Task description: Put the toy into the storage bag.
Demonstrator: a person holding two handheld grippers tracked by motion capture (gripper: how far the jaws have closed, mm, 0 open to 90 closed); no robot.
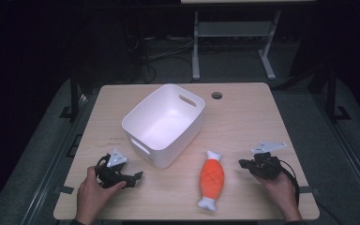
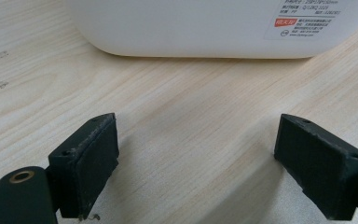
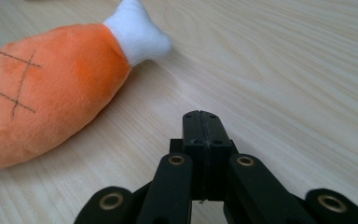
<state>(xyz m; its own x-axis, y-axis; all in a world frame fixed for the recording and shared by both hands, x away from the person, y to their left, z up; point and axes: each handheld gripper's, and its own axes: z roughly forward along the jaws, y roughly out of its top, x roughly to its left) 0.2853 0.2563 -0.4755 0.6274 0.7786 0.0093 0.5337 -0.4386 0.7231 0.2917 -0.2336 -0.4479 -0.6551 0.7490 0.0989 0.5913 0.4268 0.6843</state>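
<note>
Wooden table point(image 1: 243, 117), pale grain, seen from above.

Near left: a hand point(image 1: 93, 194) holds the left gripper point(image 1: 138, 176) low over the tabletop, jaws pointing right toward the tub's near corner. In the left gripper view the two black jaws stand wide apart, released, with bare wood between them. One pad point(image 2: 89, 165) sits at lower left of that view. Just beyond the jaws is the tub's white wall point(image 2: 191, 28), carrying a small printed label point(image 2: 307, 18) with a red mark; the text is too small to read.

Left of centre: white plastic tub point(image 1: 187, 124), open top, set at an angle to the table edges, a handle slot in its far wall and another in its near wall. Inside looks bare.

Right of centre, near edge: orange plush drumstick toy point(image 1: 212, 178), white bone ends, lying flat on the wood, just right of the tub and apart from it.

Near right: a hand point(image 1: 281, 192) holds the right gripper point(image 1: 241, 162), jaws pointing left toward the toy, not touching it. In the right gripper view the jaws are clenched together, nothing between them; the toy point(image 3: 51, 88) lies ahead to the left.

Far side: a round hole point(image 1: 216, 95) in the tabletop.
</note>
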